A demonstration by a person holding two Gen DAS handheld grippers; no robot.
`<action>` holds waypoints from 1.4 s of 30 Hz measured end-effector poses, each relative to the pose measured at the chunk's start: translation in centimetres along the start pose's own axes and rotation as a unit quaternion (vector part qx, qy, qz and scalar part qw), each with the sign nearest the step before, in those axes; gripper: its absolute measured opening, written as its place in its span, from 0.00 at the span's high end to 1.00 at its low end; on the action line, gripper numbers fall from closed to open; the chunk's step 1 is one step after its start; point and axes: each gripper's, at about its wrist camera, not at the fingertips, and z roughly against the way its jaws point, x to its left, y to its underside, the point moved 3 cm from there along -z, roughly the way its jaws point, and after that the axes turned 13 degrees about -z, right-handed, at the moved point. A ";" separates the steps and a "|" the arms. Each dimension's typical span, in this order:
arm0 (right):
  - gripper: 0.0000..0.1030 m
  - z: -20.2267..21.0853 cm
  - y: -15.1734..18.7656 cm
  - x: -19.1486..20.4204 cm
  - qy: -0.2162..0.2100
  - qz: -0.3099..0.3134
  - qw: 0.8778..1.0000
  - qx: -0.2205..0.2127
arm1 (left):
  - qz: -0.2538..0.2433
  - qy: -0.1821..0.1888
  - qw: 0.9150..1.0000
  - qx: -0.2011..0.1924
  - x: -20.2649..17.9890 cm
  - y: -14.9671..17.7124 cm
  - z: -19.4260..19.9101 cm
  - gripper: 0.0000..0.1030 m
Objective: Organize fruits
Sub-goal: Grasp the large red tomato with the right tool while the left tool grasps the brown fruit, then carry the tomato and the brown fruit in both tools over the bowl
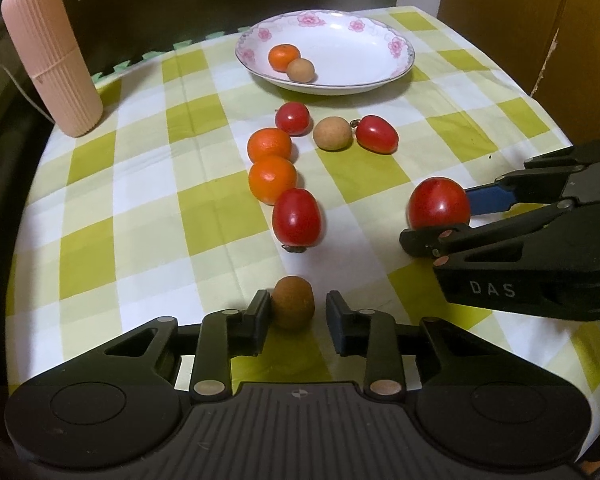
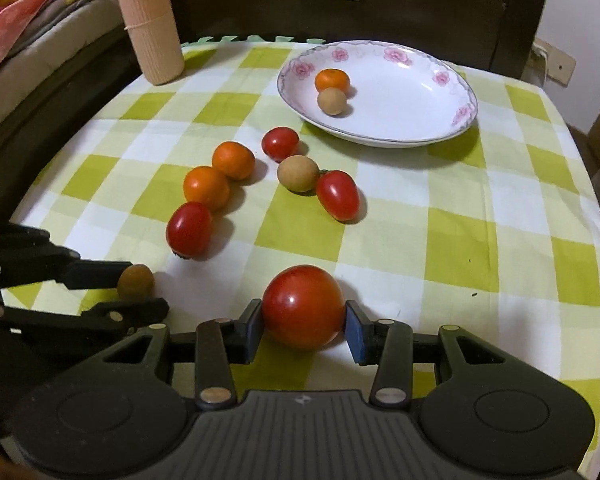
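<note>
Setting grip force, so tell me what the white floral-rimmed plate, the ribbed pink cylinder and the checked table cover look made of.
White floral-rimmed plate: likely glazed ceramic or porcelain; glossy, with soft highlights and printed pink flowers. Ribbed pink cylinder: probably matte plastic or silicone; fine moulded vertical ridges, no shine. Green-and-white checked table cover: woven cloth, matte, with fold creases.

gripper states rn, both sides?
Left gripper: open around the brown longan, one pad touching.
Right gripper: shut on the big tomato.
</note>
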 end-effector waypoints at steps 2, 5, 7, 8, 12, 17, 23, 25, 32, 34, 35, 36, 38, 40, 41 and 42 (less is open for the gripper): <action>0.60 0.0 -0.1 -0.1 -0.004 -0.004 1.000 0.000 | 0.002 0.000 1.000 0.002 0.1 0.0 0.0 0.56; 0.60 0.1 -0.3 -0.6 -0.013 -0.013 1.000 0.002 | 0.006 0.000 1.000 0.004 0.3 0.0 -0.1 0.51; 0.59 0.1 -0.5 -0.9 -0.019 -0.019 1.000 0.004 | 0.009 0.004 1.000 0.004 0.4 -0.1 -0.2 0.47; 0.58 0.1 -0.5 -0.9 -0.022 -0.021 1.000 0.005 | 0.009 0.004 1.000 0.004 0.4 -0.1 -0.2 0.44; 0.53 0.2 -0.7 -0.7 -0.027 -0.017 0.999 0.005 | 0.005 0.004 1.000 0.003 0.4 -0.1 -0.3 0.41; 0.53 0.3 -0.2 -0.8 -0.017 -0.015 1.000 0.004 | 0.006 0.005 1.000 0.001 0.4 -0.1 -0.4 0.44; 0.60 0.6 0.0 -0.6 -0.010 -0.019 1.000 0.001 | 0.007 0.011 1.000 0.002 0.3 -0.3 -0.2 0.69; 0.60 0.7 0.1 -0.3 -0.004 -0.018 1.000 0.001 | 0.008 0.011 1.000 0.005 0.2 -0.3 -0.2 0.70; 0.61 1.6 0.4 -0.8 -0.012 -0.043 0.999 0.002 | 0.018 0.015 1.000 0.000 0.2 -0.5 0.2 0.71; 0.61 2.2 0.0 -1.1 -0.014 -0.048 0.999 -0.008 | 0.019 0.014 1.000 -0.009 0.2 -1.0 0.5 0.71; 0.61 2.4 -0.3 -1.2 -0.015 -0.051 0.999 -0.013 | 0.019 0.014 1.000 -0.013 0.2 -1.3 0.6 0.70; 0.61 2.5 -0.5 -1.3 -0.015 -0.053 0.998 -0.017 | 0.021 0.013 1.000 -0.017 0.3 -1.5 0.6 0.70; 0.61 2.7 -1.0 -1.3 -0.016 -0.056 0.998 -0.023 | 0.023 0.012 0.999 -0.023 0.4 -2.0 0.7 0.70; 0.61 2.8 -1.5 -1.2 -0.018 -0.057 0.998 -0.029 | 0.025 0.014 0.999 -0.031 0.5 -2.7 0.7 0.70; 0.61 2.9 -1.7 -1.1 -0.019 -0.057 0.998 -0.031 | 0.025 0.015 0.999 -0.035 0.5 -3.0 0.7 0.70; 0.61 3.0 -1.9 -1.1 -0.019 -0.059 0.998 -0.034 | 0.023 0.016 0.999 -0.039 0.5 -3.4 0.7 0.71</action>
